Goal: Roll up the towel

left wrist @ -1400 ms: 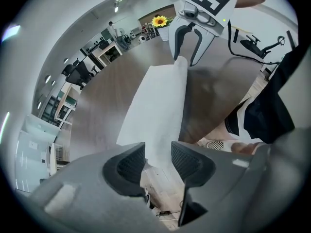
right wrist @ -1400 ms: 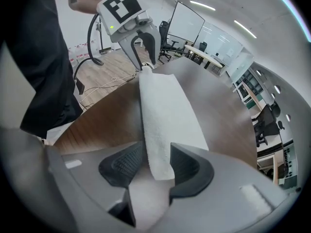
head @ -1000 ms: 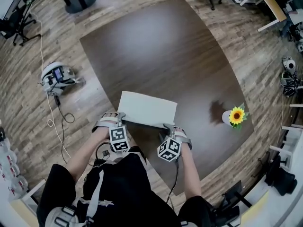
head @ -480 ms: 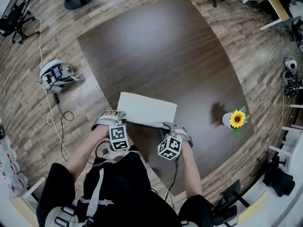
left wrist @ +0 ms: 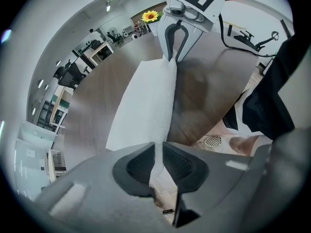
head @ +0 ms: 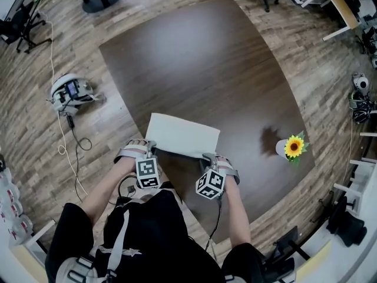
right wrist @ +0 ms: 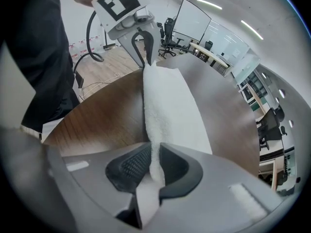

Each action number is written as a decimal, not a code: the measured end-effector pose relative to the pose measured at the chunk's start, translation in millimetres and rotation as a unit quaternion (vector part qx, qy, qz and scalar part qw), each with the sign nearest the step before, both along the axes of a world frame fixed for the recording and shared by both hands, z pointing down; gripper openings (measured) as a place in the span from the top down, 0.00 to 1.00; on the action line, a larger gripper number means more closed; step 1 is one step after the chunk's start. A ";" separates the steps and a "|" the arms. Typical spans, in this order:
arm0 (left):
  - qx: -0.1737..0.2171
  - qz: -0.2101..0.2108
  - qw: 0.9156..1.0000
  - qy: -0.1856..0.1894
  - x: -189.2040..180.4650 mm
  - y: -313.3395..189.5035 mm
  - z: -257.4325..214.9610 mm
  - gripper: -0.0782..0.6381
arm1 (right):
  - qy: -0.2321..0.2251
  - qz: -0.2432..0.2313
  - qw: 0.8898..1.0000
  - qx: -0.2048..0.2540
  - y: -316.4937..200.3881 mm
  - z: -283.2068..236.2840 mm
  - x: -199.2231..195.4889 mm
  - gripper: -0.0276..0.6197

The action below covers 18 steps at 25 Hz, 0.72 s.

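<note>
A white towel (head: 182,135) lies flat near the front edge of the dark brown table (head: 200,63). My left gripper (head: 151,148) is at the towel's near left corner and my right gripper (head: 207,158) at its near right corner. In the left gripper view the closing jaws (left wrist: 159,152) pinch the towel's near edge (left wrist: 146,101), which is lifted into a ridge that runs to the other gripper (left wrist: 175,47). In the right gripper view the jaws (right wrist: 156,161) are closing on the same edge (right wrist: 170,101), with the left gripper (right wrist: 145,47) at the far end.
A small white pot with a sunflower (head: 293,147) stands on the table to the right of the towel. On the wooden floor to the left lie a round device (head: 68,93) and its cable (head: 70,146). Chairs and desks stand around the room's edges.
</note>
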<state>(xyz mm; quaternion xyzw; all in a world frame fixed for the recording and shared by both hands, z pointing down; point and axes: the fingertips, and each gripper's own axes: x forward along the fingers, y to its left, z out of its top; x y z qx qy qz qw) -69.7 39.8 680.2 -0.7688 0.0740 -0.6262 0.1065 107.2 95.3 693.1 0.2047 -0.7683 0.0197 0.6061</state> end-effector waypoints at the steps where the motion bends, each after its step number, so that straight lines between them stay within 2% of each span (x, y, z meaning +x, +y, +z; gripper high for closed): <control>1: 0.000 0.001 1.000 0.000 -1.5 3.2 -1.1 0.81 | 0.000 0.000 1.000 0.000 3.2 -1.3 -1.6 0.87; 12: -0.018 0.013 1.000 -0.009 -12.9 44.8 -2.4 0.81 | -0.017 0.004 1.000 -0.026 52.1 -4.5 -14.8 0.87; 18: -0.013 0.017 1.000 -0.017 -10.1 37.6 -3.8 0.80 | -0.021 0.013 0.999 -0.031 48.9 -6.0 -12.8 0.86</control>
